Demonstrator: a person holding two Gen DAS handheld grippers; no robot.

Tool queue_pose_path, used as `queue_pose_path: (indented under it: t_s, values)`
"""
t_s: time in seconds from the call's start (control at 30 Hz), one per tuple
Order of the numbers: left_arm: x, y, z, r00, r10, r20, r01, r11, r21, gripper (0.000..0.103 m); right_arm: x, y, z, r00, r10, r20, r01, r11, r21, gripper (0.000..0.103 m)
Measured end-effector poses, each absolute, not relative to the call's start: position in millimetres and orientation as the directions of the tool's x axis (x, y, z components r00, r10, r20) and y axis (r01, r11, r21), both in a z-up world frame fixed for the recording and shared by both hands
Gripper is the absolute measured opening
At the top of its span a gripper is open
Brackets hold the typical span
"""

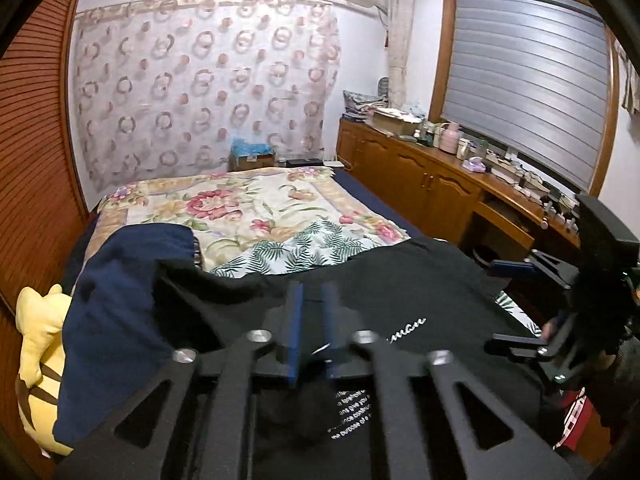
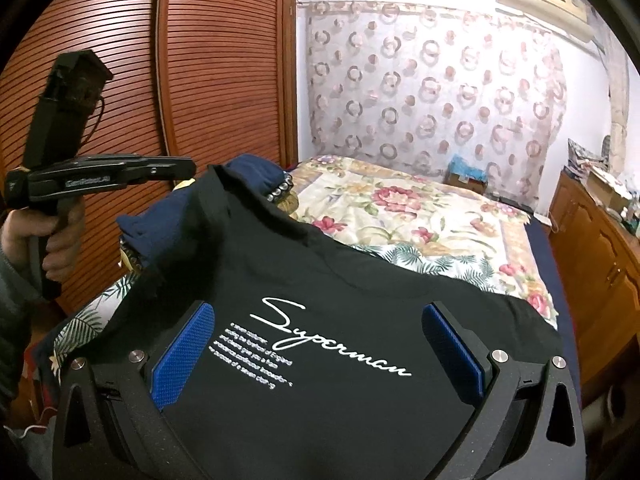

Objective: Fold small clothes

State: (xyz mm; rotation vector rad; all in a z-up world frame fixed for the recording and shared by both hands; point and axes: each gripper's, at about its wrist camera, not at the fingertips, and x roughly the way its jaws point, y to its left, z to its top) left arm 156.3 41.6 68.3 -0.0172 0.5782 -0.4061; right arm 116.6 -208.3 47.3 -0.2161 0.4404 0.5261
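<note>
Left wrist view: one black T-shirt (image 1: 400,292) with white lettering is spread across the near part of the bed (image 1: 260,208). The two blue pads of the left gripper (image 1: 312,340) are seen slightly parted above it, with no cloth between them. One navy garment (image 1: 116,312) and one yellow plush toy (image 1: 38,340) are seen at the left. The right gripper (image 1: 516,304) is seen at the right edge.

Right wrist view: the right gripper (image 2: 320,350) is held wide open over the shirt's print, its two pads apart, nothing gripped. One hand (image 2: 44,236) is seen holding the left gripper (image 2: 176,170) above a lifted fold of the shirt.
</note>
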Motion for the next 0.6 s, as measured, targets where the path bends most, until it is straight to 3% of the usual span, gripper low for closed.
queue_pose_path:
  t_s: [0.07, 0.13, 0.2, 0.27, 0.33, 0.47, 0.6]
  values:
    - [151, 47, 68, 0.772, -0.372, -0.515, 0.363, 0.924, -0.123, 0.043, 120, -208, 45, 0.773, 0.433, -0.464, -0.523, 0.849, -0.080, 0.103]
    - [149, 51, 68, 0.781, -0.359, -0.511, 0.353, 0.929, -0.113, 0.046, 121, -207, 42, 0.768, 0.439, -0.467, -0.528, 0.846, -0.071, 0.103]
    - [145, 60, 65, 0.792, -0.337, -0.510, 0.331, 0.938, -0.104, 0.055, 124, -206, 41, 0.759, 0.449, -0.471, -0.536, 0.842, -0.061, 0.101]
    - [137, 68, 61, 0.806, -0.322, -0.497, 0.312, 0.944, -0.105, 0.073, 127, -202, 40, 0.749, 0.461, -0.475, -0.548, 0.835, -0.054, 0.098]
    - [131, 80, 56, 0.819, -0.302, -0.487, 0.284, 0.952, -0.112, 0.079, 136, -202, 40, 0.737, 0.478, -0.479, -0.565, 0.824, -0.047, 0.094]
    - [119, 94, 44, 0.837, -0.267, -0.477, 0.238, 0.964, -0.122, 0.080, 152, -200, 38, 0.703, 0.516, -0.489, -0.607, 0.794, -0.035, 0.076]
    - [104, 107, 32, 0.863, -0.191, -0.468, 0.164, 0.981, -0.099, 0.080, 158, -188, 37, 0.668, 0.551, -0.500, -0.656, 0.753, -0.046, 0.066]
